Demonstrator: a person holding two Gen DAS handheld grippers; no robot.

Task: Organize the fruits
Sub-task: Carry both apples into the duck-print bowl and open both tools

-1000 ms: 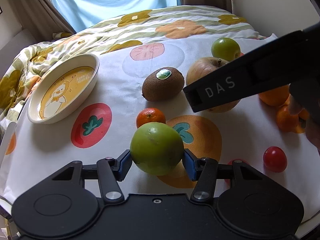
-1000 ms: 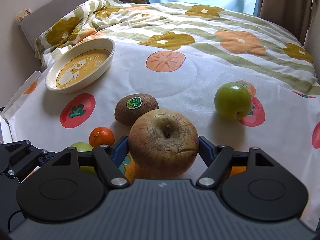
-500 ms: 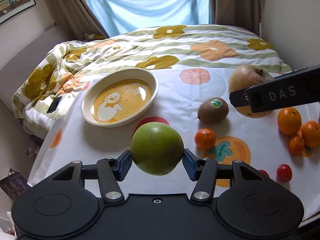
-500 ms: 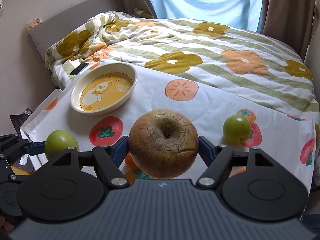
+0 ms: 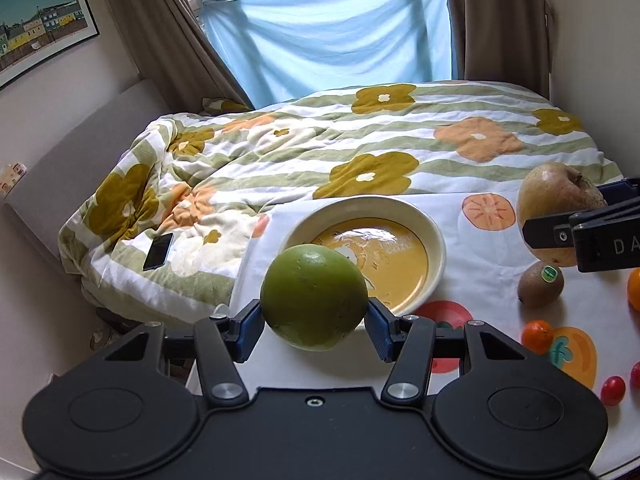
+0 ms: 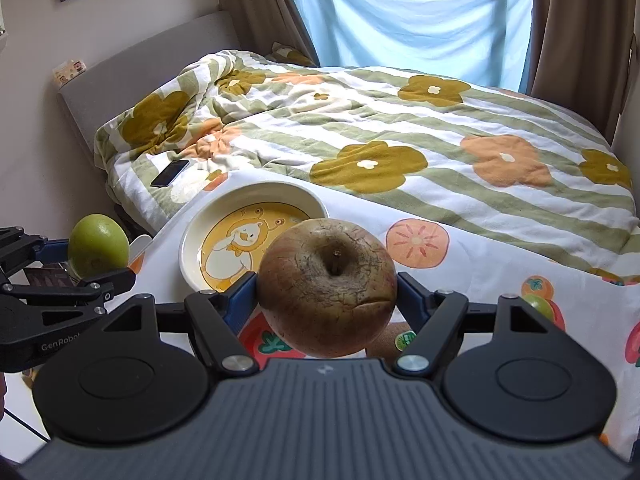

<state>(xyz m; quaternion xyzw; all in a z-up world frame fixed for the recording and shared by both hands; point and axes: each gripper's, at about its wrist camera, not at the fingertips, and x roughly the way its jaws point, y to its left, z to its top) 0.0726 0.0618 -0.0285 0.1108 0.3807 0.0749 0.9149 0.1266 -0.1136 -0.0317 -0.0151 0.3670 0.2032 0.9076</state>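
On my far left a black phone lies on the flowered quilt of the bed, well apart from the fruit. My left gripper has its jaws clamped on a green apple, blue pads pressed to either side, holding it in the air above the near edge of the desk. Just beyond it sits the cream bowl with a duck printed on its yellow bottom, resting on the fruit-printed tablecloth; nothing lies in it.

To the right of the bowl, my right gripper has its jaws closed on a big brownish, wrinkled apple, stem hollow facing the camera, lifted clear of the cloth. In the left wrist view this apple hangs above and slightly behind a kiwi with a green sticker, which lies on the cloth. In the right wrist view the kiwi peeks out below the apple.

Nearer along the desk a small mandarin rests on the cloth. Two cherry tomatoes lie near the right edge. An orange is cut off by the frame. A second green apple shows partly behind my right gripper's finger, farther right on the cloth.
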